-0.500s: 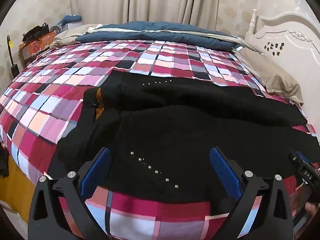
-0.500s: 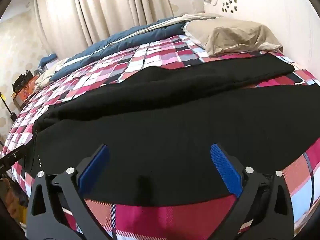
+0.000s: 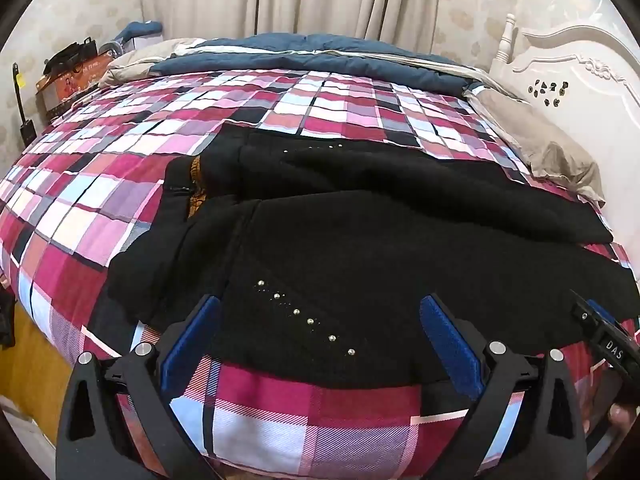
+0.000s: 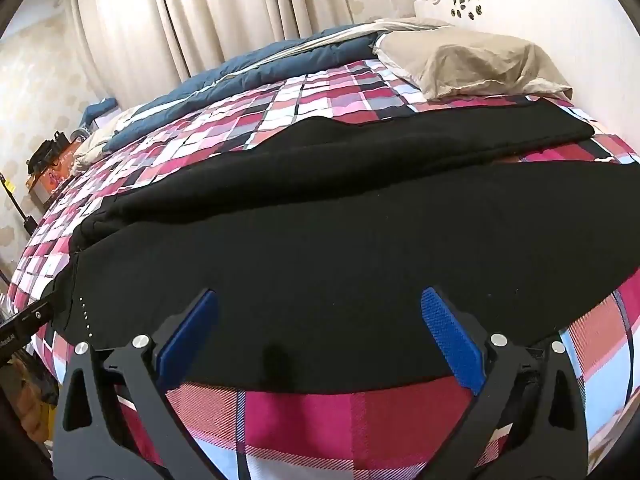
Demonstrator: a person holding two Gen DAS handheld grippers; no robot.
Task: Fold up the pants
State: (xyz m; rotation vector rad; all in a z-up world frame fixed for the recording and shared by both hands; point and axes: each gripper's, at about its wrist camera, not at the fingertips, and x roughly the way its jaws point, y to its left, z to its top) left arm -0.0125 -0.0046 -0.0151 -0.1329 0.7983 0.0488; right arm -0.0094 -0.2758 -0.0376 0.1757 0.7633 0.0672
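We see black pants (image 3: 400,248) spread across the checked bed (image 3: 280,420), waistband toward the left, legs running right toward the beige pillow (image 3: 552,152) and the white headboard (image 3: 580,72). The far leg (image 4: 360,160) lies slightly apart from the near leg (image 4: 360,260), a wedge of bedcover showing between them at the cuff end, so the pants are not yet folded.

Our left hand-held gripper (image 3: 320,344) has its fingers spread wide, pinching nothing, hovering over the near hem by the stud row (image 3: 308,320) at the hip. Our right hand-held gripper (image 4: 320,340) is also spread wide and empty, over the near edge of the near leg. We judge both are lined up along the near edge so that this side can be pinched and carried over onto the far leg.

Edges: the near fabric edge sits close to the bed's front edge, little margin there. Beyond the pants there's plenty of open bedcover up to the blue quilt (image 3: 320,60) for the fold to land. The pillow is just beside the far cuff and could catch it. The right gripper's tip (image 3: 604,340) shows at the edge of the left view, so the two are near each other.
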